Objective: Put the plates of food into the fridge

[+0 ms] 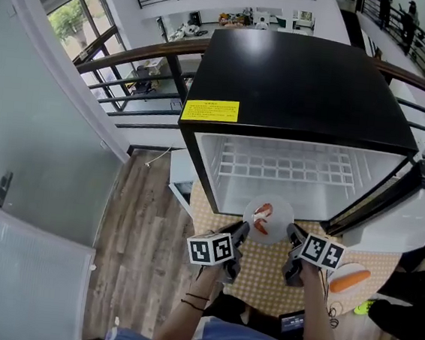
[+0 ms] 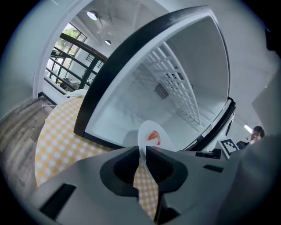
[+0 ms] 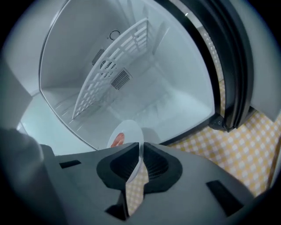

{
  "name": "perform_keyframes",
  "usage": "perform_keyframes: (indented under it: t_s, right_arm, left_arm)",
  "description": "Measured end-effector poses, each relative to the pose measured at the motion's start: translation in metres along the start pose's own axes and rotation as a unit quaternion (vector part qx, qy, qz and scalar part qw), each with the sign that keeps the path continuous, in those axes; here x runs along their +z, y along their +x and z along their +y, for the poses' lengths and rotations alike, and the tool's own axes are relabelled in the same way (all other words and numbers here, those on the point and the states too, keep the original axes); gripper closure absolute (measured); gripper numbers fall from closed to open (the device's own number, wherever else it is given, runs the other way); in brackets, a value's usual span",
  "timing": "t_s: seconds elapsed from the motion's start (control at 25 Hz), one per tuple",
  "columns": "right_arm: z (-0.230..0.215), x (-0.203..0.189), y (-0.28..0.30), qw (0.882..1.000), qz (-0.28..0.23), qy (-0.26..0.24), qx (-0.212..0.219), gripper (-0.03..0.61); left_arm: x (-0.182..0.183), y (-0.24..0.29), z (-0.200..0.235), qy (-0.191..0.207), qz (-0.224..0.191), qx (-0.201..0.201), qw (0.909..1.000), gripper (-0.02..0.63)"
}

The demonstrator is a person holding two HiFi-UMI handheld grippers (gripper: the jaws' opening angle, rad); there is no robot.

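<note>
Pinching plate [image 1: 269,223] rim | left gripper [image 1: 242,229] jaws clamp left edge | right gripper [image 1: 293,232] clamps right edge

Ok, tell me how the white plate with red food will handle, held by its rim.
The plate looks rigid: it spans flat between the left gripper and right gripper without sagging. Its smooth thin rim may slip in the pads. The food looks loose and could slide if it tips.
</note>
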State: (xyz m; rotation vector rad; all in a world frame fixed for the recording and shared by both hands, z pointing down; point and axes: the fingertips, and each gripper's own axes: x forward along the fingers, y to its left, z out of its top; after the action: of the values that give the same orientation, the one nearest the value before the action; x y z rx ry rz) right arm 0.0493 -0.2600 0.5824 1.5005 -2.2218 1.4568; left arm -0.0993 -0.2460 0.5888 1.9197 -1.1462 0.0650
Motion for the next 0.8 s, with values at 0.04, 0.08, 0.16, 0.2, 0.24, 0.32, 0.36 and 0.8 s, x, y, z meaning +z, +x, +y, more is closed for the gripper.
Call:
perform_keyframes:
  t_s: [0.04, 0.08, 0.16, 0.2, 0.24, 0.32, 0.36, 0.8]
  right_arm:
    - [0.0, 0.003, 0.009, 1.0, -0.003, -0.002, -0.004, 0.538]
    - [0.001, 0.005, 0.017, 1.0, -0.005, -0.004, -0.008, 0.538]
    - [0.006, 0.009, 0.03, 1.0, -0.008, -0.009, -0.017, 0.538]
    - [0.009, 0.01, 0.035, 1.0, -0.01, -0.012, -0.02, 0.538]
    - [0.01, 0.013, 0.041, 1.0, -0.012, -0.015, -0.024, 0.538]
    - [0.01, 0.02, 0.05, 0.999, -0.016, -0.022, -0.033, 0.538]
    - [0.009, 0.024, 0.055, 0.999, -0.019, -0.026, -0.037, 0.538]
    - [0.017, 0.053, 0.107, 0.992, -0.015, -0.113, -0.045, 0.538]
  left_arm:
    - [0.003, 0.004, 0.006, -0.014, -0.005, 0.0, 0.9999, 0.554]
    - [0.007, 0.006, 0.012, -0.032, -0.011, 0.0, 0.9994, 0.554]
    - [0.012, 0.007, 0.022, -0.065, -0.022, 0.0, 0.9976, 0.557]
    - [0.015, 0.006, 0.026, -0.077, -0.026, 0.001, 0.9967, 0.557]
    - [0.017, 0.006, 0.028, -0.084, -0.028, 0.002, 0.9961, 0.557]
    - [0.019, 0.009, 0.03, -0.087, -0.03, 0.002, 0.9958, 0.557]
    - [0.02, 0.011, 0.031, -0.087, -0.03, 0.002, 0.9958, 0.557]
    - [0.031, 0.024, 0.042, -0.114, -0.048, 0.004, 0.9923, 0.555]
